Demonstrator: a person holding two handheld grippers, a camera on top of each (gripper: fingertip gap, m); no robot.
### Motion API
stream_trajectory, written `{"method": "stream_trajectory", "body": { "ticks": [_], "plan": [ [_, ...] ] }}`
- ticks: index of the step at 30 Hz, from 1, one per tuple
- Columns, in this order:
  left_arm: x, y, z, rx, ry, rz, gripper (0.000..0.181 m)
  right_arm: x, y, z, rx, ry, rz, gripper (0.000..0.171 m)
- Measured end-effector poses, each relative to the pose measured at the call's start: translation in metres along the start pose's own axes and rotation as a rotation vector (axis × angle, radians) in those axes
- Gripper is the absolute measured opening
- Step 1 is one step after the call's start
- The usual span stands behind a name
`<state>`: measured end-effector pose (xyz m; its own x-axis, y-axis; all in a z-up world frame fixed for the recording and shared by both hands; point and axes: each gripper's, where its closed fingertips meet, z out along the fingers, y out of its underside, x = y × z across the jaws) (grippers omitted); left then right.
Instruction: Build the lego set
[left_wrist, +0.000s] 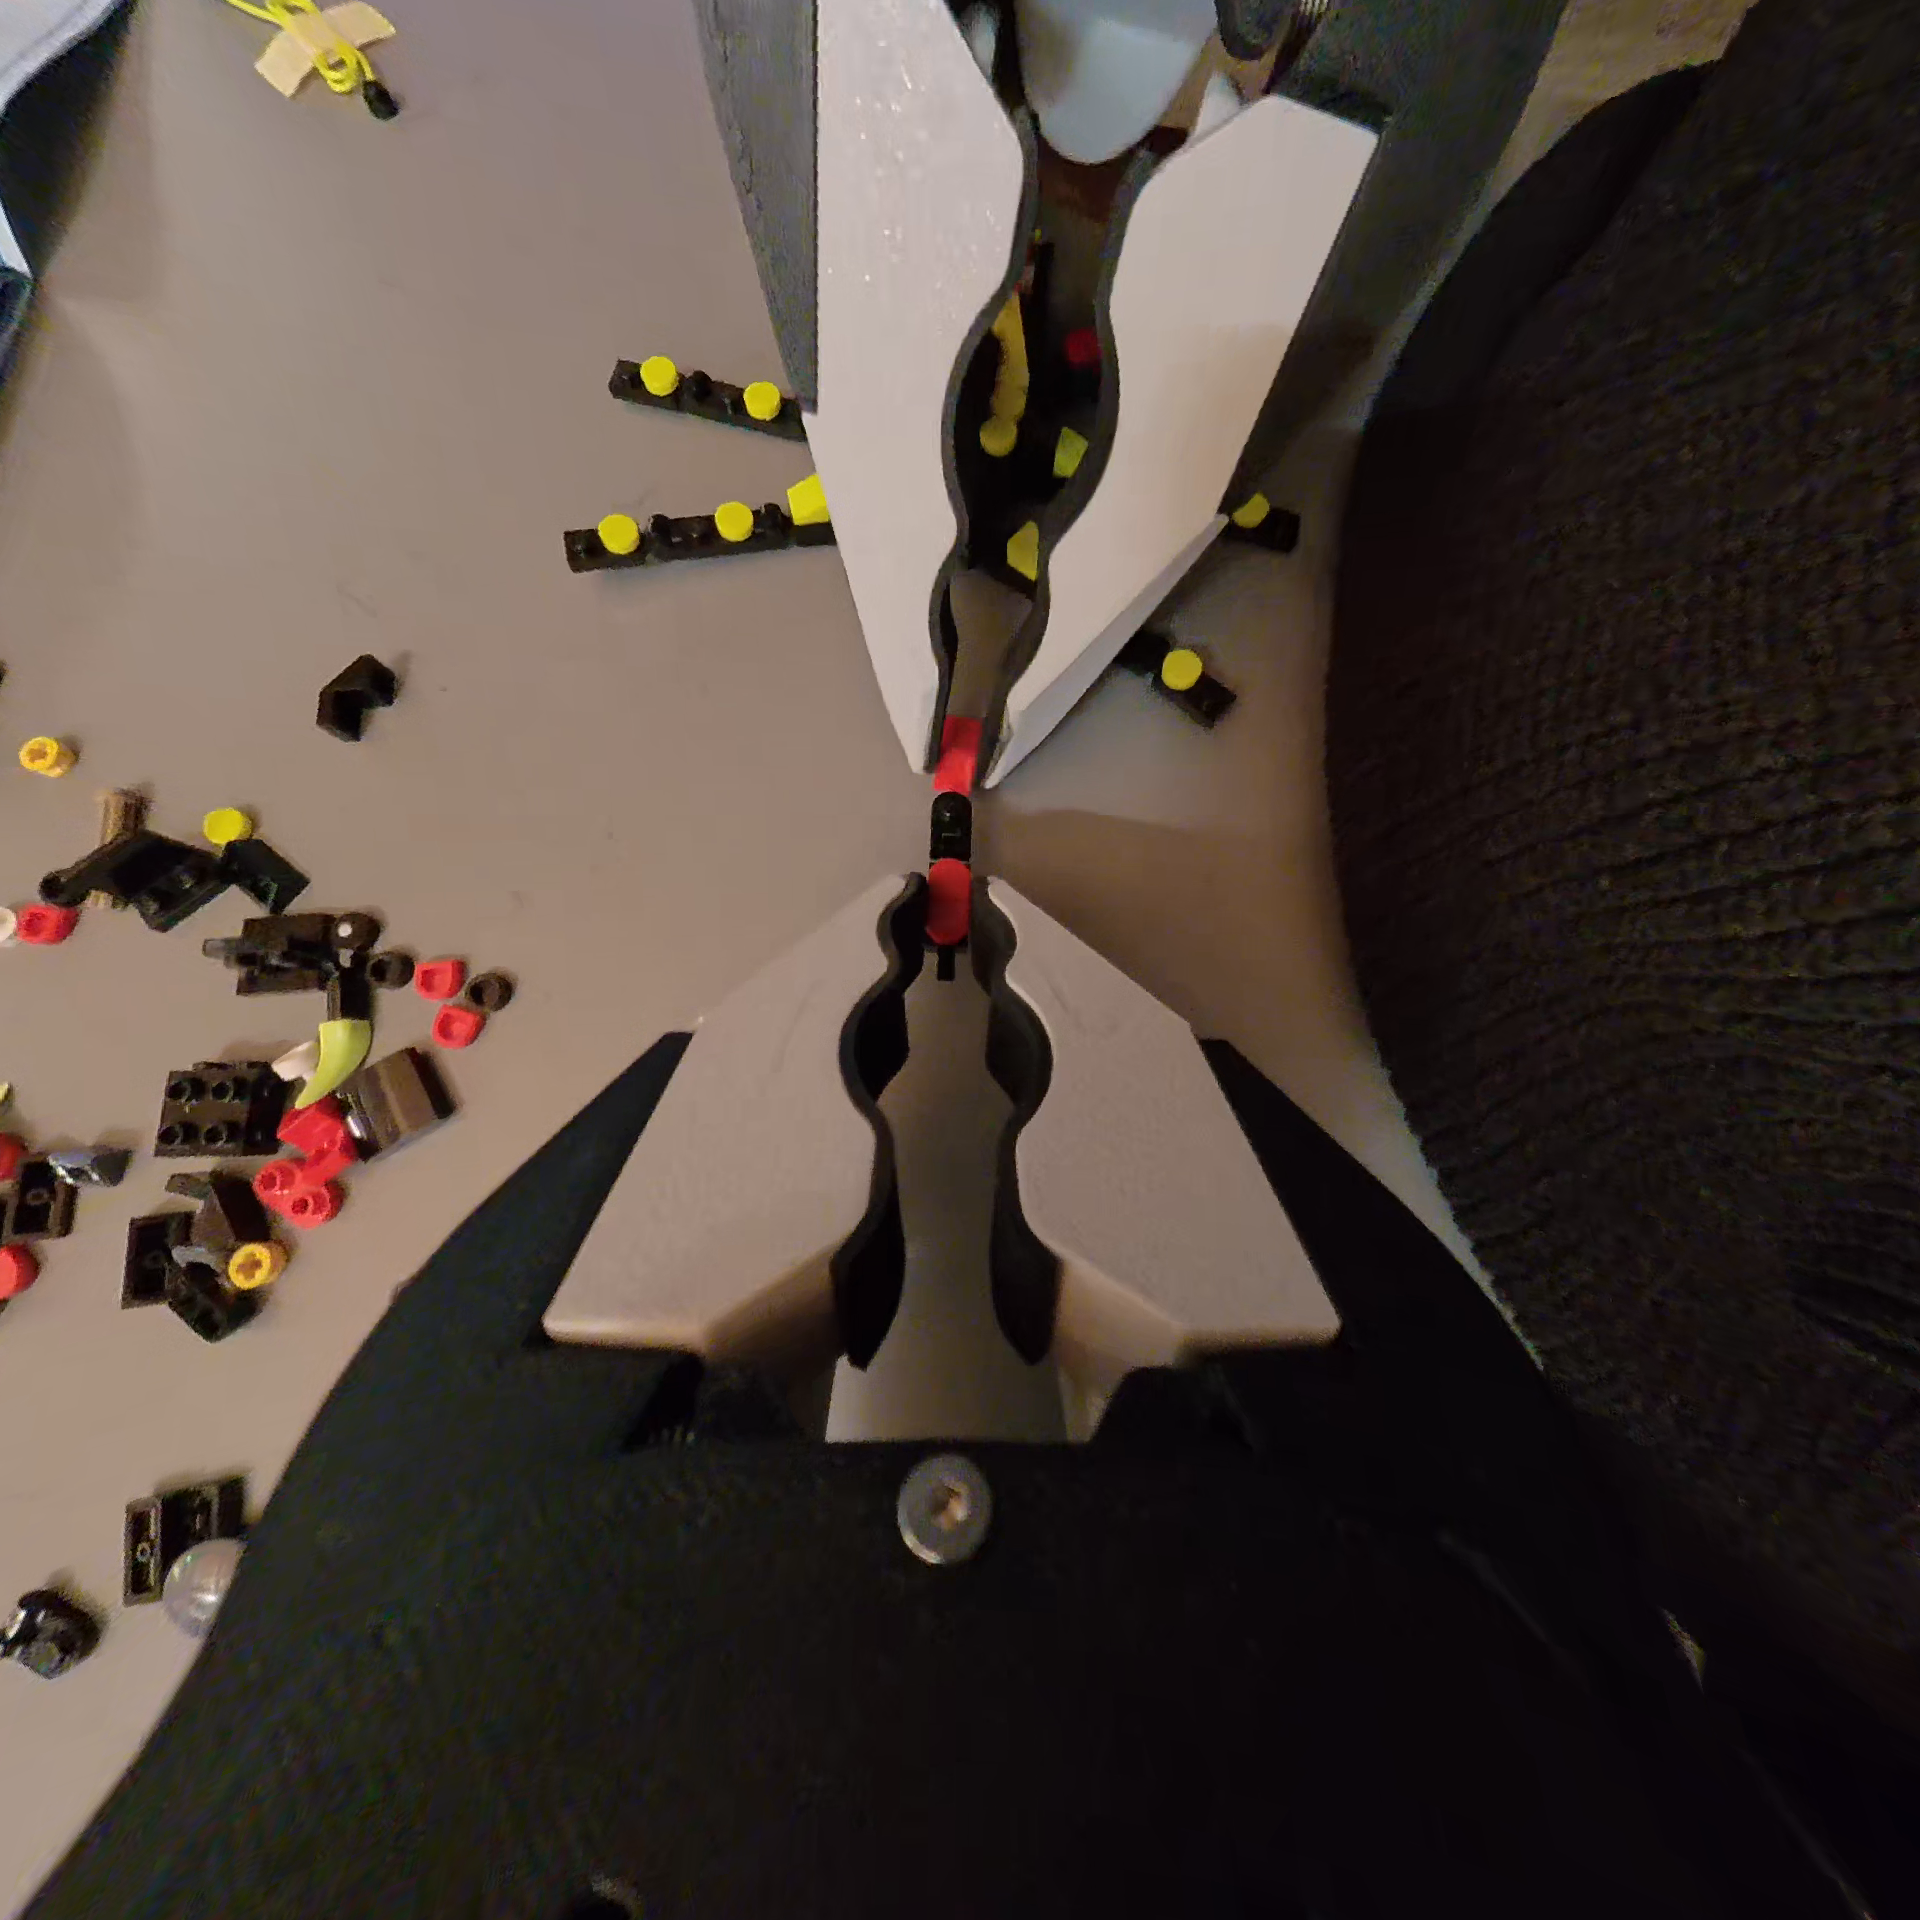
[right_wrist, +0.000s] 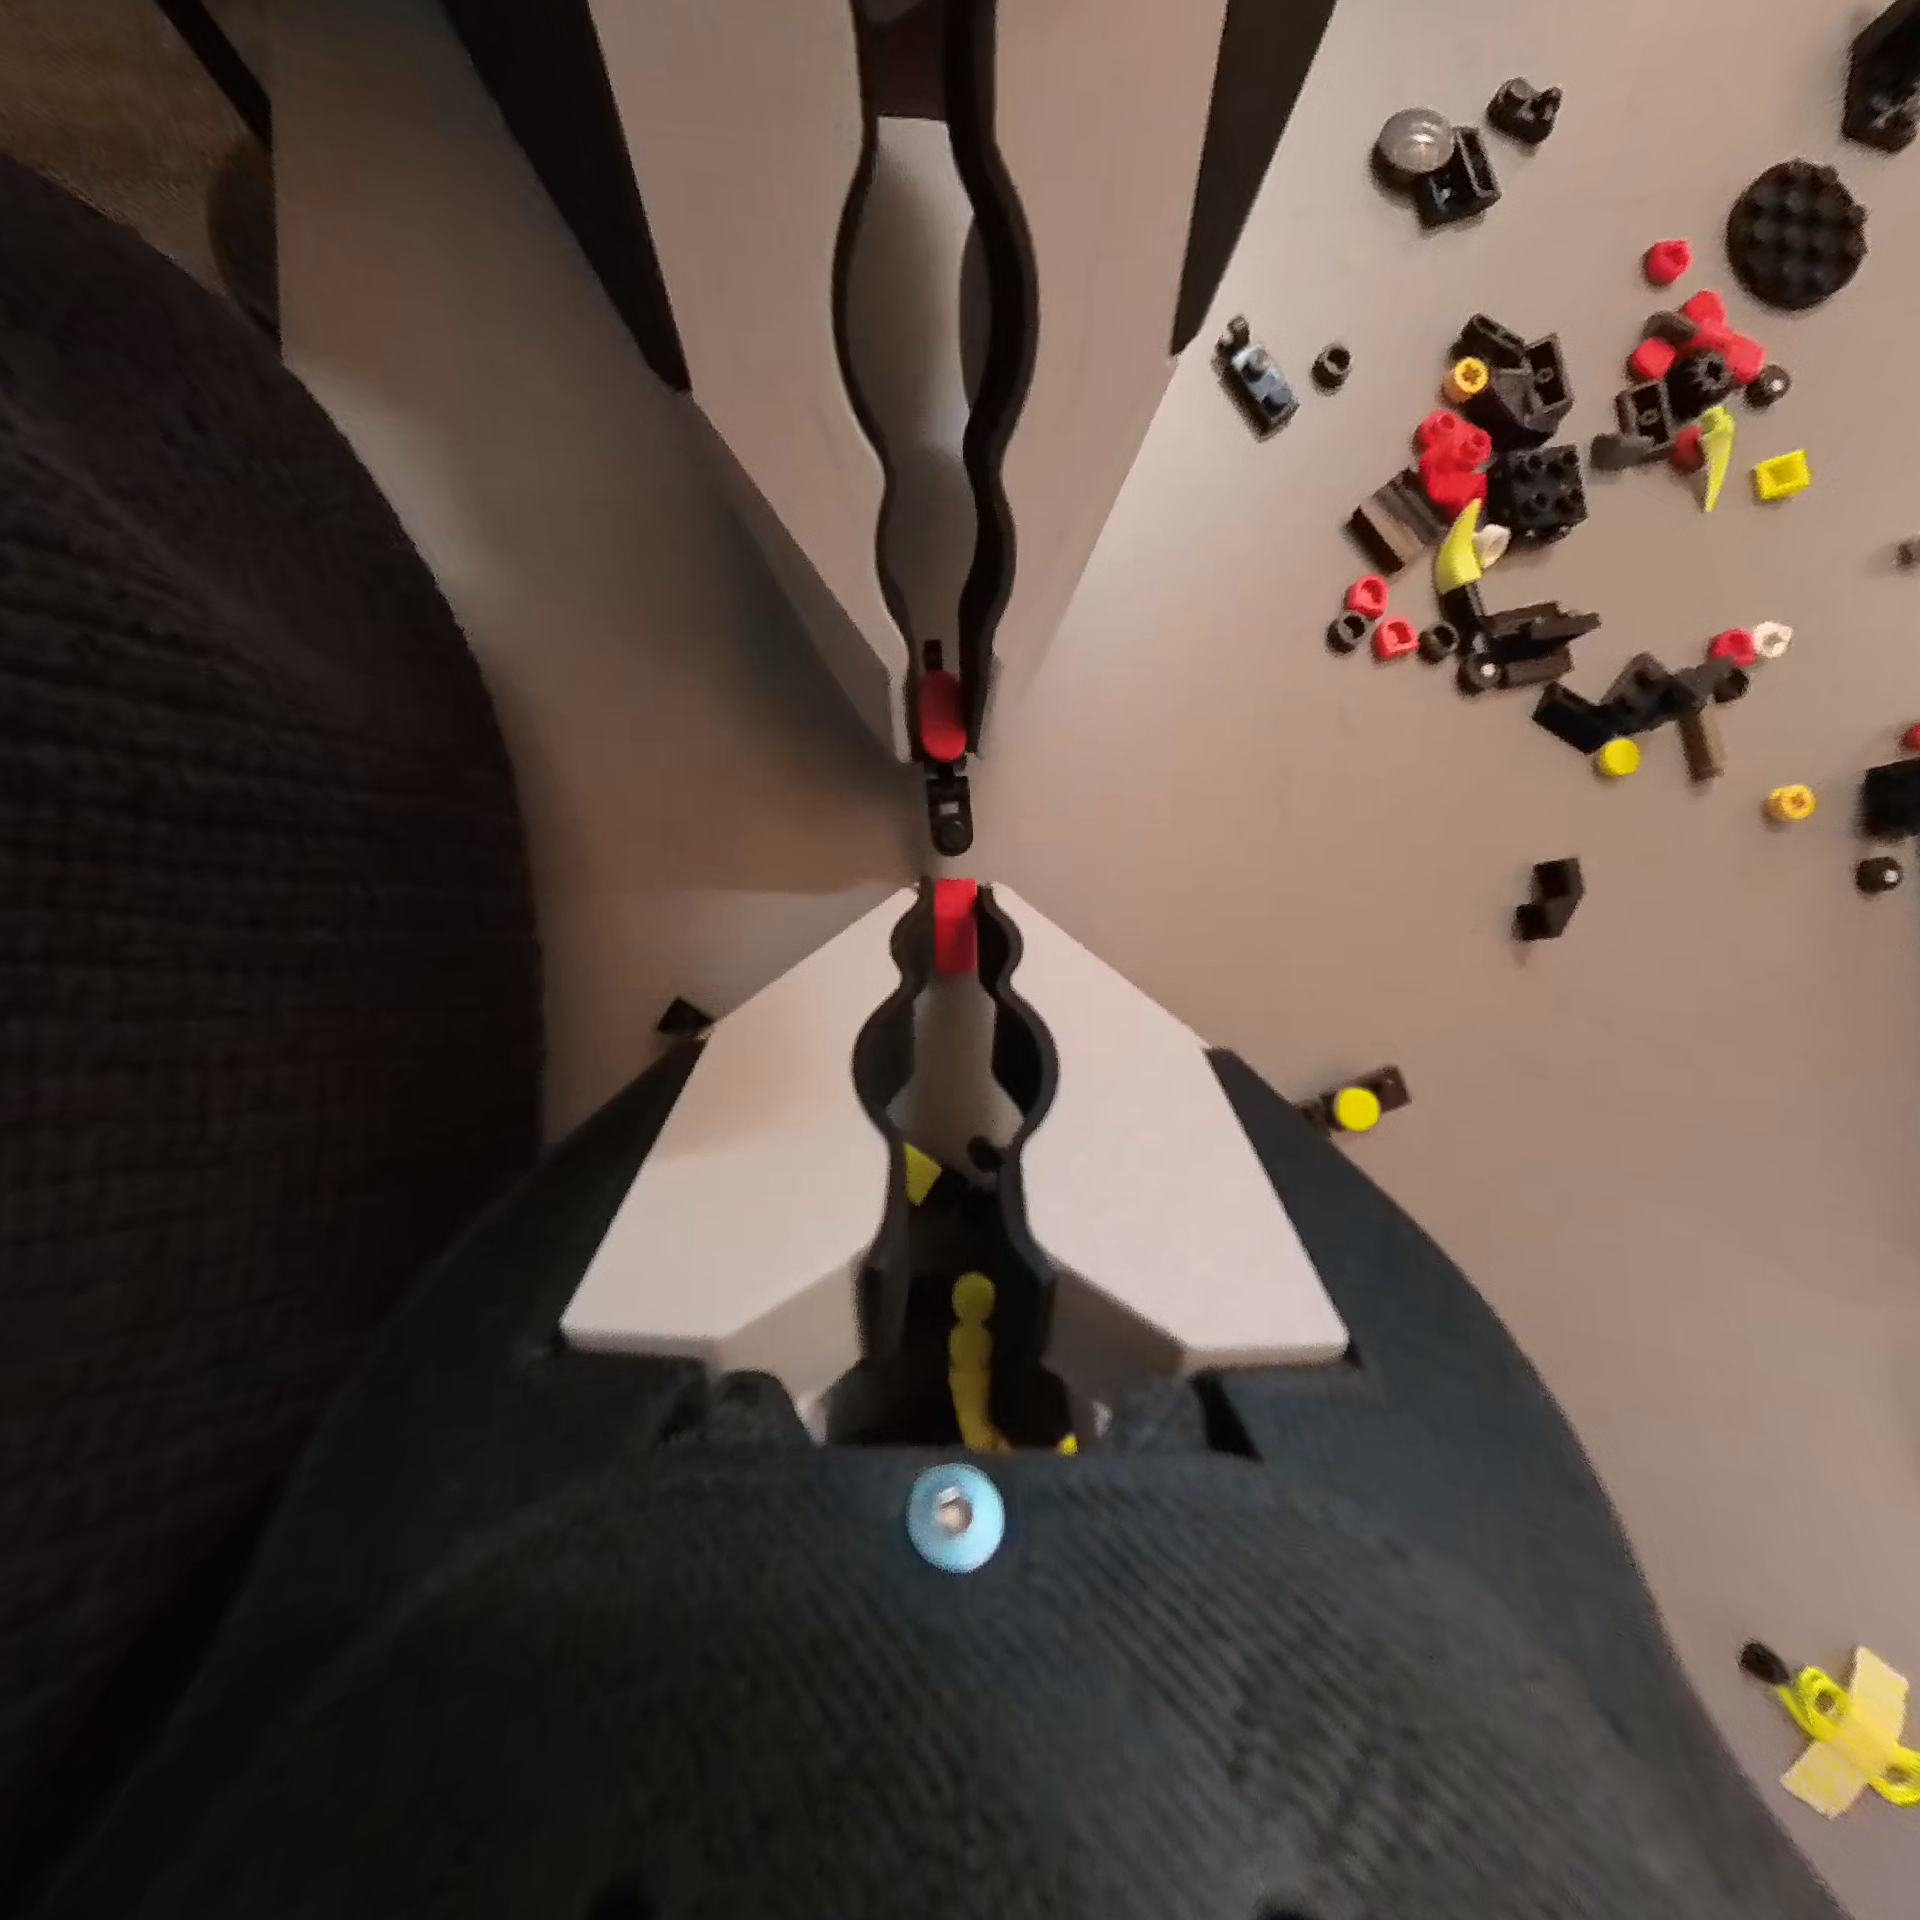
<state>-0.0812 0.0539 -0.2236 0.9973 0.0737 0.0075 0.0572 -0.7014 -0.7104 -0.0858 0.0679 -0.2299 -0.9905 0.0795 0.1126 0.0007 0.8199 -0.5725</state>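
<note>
In the left wrist view my left gripper (left_wrist: 943, 902) is shut on a small red piece (left_wrist: 945, 906) with a black connector (left_wrist: 950, 829) sticking out forward. My right gripper (left_wrist: 963, 764) comes in from the top, tip to tip with it, shut on another small red piece (left_wrist: 956, 750). In the right wrist view my right gripper (right_wrist: 954, 906) holds its red piece (right_wrist: 954, 927), and the left gripper (right_wrist: 940, 748) holds the red piece (right_wrist: 938, 715) with the black connector (right_wrist: 948, 812). A thin gap shows between connector and red piece.
A black build with yellow studs (left_wrist: 694, 532) lies on the grey table (left_wrist: 520, 260) under the right gripper. A pile of loose black, red and yellow pieces (left_wrist: 260, 1101) (right_wrist: 1527, 488) lies to the side. Dark fabric (left_wrist: 1662, 831) (right_wrist: 208, 831) borders the table. Taped yellow string (right_wrist: 1849, 1730).
</note>
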Motion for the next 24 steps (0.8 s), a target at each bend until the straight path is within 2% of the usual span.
{"method": "stream_trajectory", "body": {
  "ticks": [6,12,24],
  "plan": [
    [0.004,0.006,0.003,-0.03,0.024,-0.006,0.005,-0.001,-0.001,0.001,0.008,-0.011,-0.003,0.006],
    [0.005,0.007,0.005,-0.031,0.045,-0.022,0.005,-0.005,-0.012,-0.007,0.113,-0.072,0.06,0.006],
    [0.004,-0.01,-0.008,0.104,0.089,-0.079,0.005,-0.001,-0.022,-0.019,0.234,-0.083,0.072,0.006]
  ]
}}
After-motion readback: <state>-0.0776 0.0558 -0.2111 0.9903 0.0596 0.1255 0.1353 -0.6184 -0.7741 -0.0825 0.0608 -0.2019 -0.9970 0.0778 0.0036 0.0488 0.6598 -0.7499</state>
